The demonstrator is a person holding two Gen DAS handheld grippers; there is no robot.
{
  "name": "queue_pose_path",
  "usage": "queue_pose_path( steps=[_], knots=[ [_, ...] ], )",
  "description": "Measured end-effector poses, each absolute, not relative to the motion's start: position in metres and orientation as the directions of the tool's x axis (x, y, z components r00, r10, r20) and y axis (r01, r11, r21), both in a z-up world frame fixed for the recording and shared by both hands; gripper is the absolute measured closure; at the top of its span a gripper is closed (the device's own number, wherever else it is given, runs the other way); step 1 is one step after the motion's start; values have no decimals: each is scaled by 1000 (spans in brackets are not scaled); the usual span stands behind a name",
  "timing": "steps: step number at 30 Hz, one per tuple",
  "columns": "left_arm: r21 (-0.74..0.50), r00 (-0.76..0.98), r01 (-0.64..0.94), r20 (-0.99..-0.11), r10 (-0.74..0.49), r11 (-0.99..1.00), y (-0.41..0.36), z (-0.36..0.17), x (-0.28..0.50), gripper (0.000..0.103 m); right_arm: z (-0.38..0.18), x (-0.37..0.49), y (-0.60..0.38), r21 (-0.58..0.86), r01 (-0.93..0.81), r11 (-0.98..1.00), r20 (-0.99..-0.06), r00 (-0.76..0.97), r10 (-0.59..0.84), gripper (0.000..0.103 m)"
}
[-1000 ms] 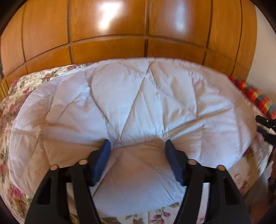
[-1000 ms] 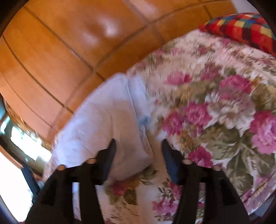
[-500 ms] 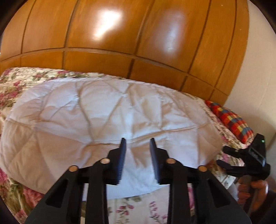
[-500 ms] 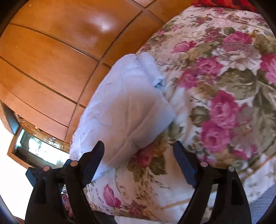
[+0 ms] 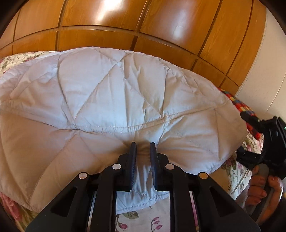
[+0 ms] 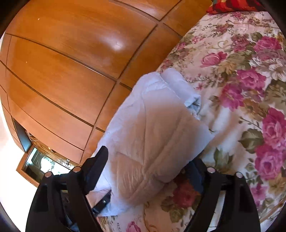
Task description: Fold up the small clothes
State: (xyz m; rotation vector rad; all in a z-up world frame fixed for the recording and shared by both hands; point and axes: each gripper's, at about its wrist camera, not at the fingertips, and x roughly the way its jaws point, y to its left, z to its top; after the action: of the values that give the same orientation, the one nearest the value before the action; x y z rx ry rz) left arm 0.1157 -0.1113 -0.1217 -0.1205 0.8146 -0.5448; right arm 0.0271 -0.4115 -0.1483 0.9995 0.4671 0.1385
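Observation:
A pale grey-white quilted piece (image 5: pixel 114 100) lies folded on the flowered bedspread (image 5: pixel 160 219). My left gripper (image 5: pixel 142 148) is shut on its near edge, with fabric bunched between the fingers. In the right wrist view the same quilted piece (image 6: pixel 153 135) lies along the bed beside the wardrobe. My right gripper (image 6: pixel 152 164) is open wide, its fingers on either side of the end of the piece, not closed on it. The right gripper also shows at the right edge of the left wrist view (image 5: pixel 264 139), held in a hand.
A wooden panelled wardrobe (image 5: pixel 143 26) stands right behind the bed. A red checked cushion (image 5: pixel 239 107) lies at the far right of the bed, also in the right wrist view (image 6: pixel 232 5). The flowered bedspread (image 6: pixel 250 89) spreads out to the right.
My left gripper closed on the near edge of the quilted piece. My right gripper opened wider and moved in to straddle the end of the piece.

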Motion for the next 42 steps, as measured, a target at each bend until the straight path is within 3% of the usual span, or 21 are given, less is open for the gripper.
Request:
queue_pose_path(
  steps=[3,11,13,16,19,21,24,27,28,29,34,37,39,42],
  knots=[
    [-319,552,411,-659,-512,854,-112,-124,116,89,-152,41,-411,831,143,538,-358,878,319,34],
    [-330,546,409,-659,-517,851,-109,-125,118,89,-162,78,-415,880,194,433,-351,880,321,38],
    [-335,545,405,-658,-519,850,-108,-125,118,89,-165,88,-413,875,210,436,-372,869,327,58],
    [-314,554,416,-657,-512,854,-110,-124,117,89,-166,92,-413,874,212,438,-374,869,325,73],
    [-325,558,422,-643,-525,846,-109,-120,113,89,-161,85,-416,875,196,443,-359,877,320,81],
    [-357,551,418,-632,-546,835,-103,-114,111,89,-153,82,-417,871,182,457,-347,885,309,83],
    [-342,572,422,-618,-539,840,-92,-101,105,79,-141,77,-420,856,165,489,-340,894,293,83],
    [-310,640,407,-574,-511,859,-72,-85,97,59,-130,71,-427,841,166,515,-340,902,264,83],
    [-303,663,392,-561,-495,869,-64,-82,96,48,-126,66,-431,833,170,526,-342,907,247,83],
    [-301,685,372,-549,-479,878,-55,-78,95,45,-123,61,-437,827,176,534,-342,911,229,83],
    [-289,772,224,-530,-351,931,-2,-72,100,45,-114,38,-467,794,229,563,-358,925,130,83],
    [-249,757,176,-585,-293,952,17,-86,110,45,-109,23,-482,762,276,586,-382,922,61,83],
    [-245,701,181,-647,-300,952,18,-104,120,45,-104,20,-486,728,320,607,-417,909,20,83],
    [-334,667,143,-663,-340,932,25,-121,125,45,-90,22,-479,664,349,661,-454,891,-15,83]
  ],
)
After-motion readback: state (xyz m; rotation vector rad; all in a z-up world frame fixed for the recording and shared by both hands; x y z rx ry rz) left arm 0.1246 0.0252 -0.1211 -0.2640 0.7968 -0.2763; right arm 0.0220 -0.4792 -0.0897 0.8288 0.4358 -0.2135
